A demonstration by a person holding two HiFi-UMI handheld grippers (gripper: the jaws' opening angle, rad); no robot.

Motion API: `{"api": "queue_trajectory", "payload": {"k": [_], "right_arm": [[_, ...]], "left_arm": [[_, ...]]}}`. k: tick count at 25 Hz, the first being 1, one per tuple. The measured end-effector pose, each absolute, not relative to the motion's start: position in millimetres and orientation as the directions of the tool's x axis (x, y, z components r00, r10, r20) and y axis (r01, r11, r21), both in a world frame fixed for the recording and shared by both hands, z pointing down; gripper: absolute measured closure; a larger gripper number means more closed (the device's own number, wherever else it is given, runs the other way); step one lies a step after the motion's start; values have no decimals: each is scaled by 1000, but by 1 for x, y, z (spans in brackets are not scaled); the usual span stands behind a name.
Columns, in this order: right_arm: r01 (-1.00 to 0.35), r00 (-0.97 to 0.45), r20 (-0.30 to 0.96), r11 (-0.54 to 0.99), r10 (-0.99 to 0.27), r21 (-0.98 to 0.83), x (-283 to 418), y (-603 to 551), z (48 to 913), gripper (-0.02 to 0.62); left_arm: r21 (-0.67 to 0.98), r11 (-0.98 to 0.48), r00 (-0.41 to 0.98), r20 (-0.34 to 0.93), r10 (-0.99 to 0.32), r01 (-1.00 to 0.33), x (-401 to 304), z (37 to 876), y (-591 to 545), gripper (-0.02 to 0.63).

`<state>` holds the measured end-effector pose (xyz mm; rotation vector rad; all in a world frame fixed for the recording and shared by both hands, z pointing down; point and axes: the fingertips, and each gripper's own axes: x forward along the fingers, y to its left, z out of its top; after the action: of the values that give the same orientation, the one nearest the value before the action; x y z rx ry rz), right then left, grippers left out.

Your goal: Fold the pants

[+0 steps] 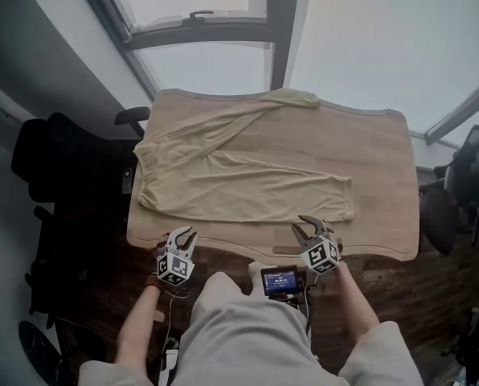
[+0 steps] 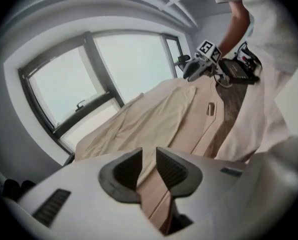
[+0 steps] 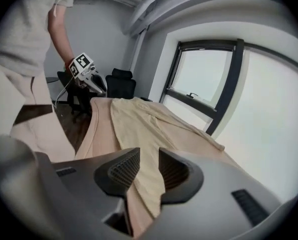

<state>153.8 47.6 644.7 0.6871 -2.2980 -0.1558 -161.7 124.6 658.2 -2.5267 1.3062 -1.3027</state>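
Beige pants [image 1: 223,179] lie spread flat on the wooden table [image 1: 384,236], waist at the left, one leg reaching the far edge, the other running right along the near side. My left gripper [image 1: 183,235] hovers at the table's front edge, near the waist corner. Its jaws stand a little apart with nothing between them; the left gripper view shows the gripper [image 2: 149,166] over the table edge, pants [image 2: 154,116] beyond. My right gripper [image 1: 308,227] hangs at the front edge near the lower leg's hem, also open and empty. Its own view shows the hem [image 3: 146,184] just past the gripper [image 3: 149,168].
Black office chairs stand left [image 1: 63,167] and right [image 1: 464,175] of the table. A large window [image 1: 223,22] runs behind the far edge. A small device with a lit screen [image 1: 281,281] hangs at the person's waist. Dark wooden floor lies below the front edge.
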Motion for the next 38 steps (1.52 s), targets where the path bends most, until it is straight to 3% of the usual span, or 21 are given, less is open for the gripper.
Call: {"api": "queue_trajectory", "payload": {"k": [4,10,17,25,29,33,35,36,38], "right_arm": [[-318,-562,713,905,-420,282,177,35,687,469],[-240,-425,849,943,-314,228,212,25,754,468],[-208,-313,921,963,-231,171,252,28,784,463],[-114,-293,941,983,-169,141,260,31,788,466],[-162,-301,945,983,-129,83,263,24,792,416],[-214,-334,942,976,-39,-36,261,25,792,469],[-227,-337,941,973,-35,-46,263,27,791,496],[-229,-337,941,973,-43,-37,263,26,790,542],[-228,-334,940,974,-65,-14,264,27,790,580]], "left_arm": [[-323,-699,232,785,-574,-637,-191,705,121,476],[-340,-702,57,878,-476,-625,-251,754,102,457],[-258,-754,90,918,-386,-603,-251,790,75,459],[-188,-802,152,933,-325,-567,-243,798,74,460],[-186,-780,138,934,-328,-598,-245,800,71,462],[-159,-771,144,940,-309,-617,-241,801,71,493],[-158,-789,140,945,-295,-594,-235,803,76,548],[-168,-796,130,947,-295,-582,-234,803,77,572],[-187,-794,108,947,-302,-578,-233,803,79,592]]}}
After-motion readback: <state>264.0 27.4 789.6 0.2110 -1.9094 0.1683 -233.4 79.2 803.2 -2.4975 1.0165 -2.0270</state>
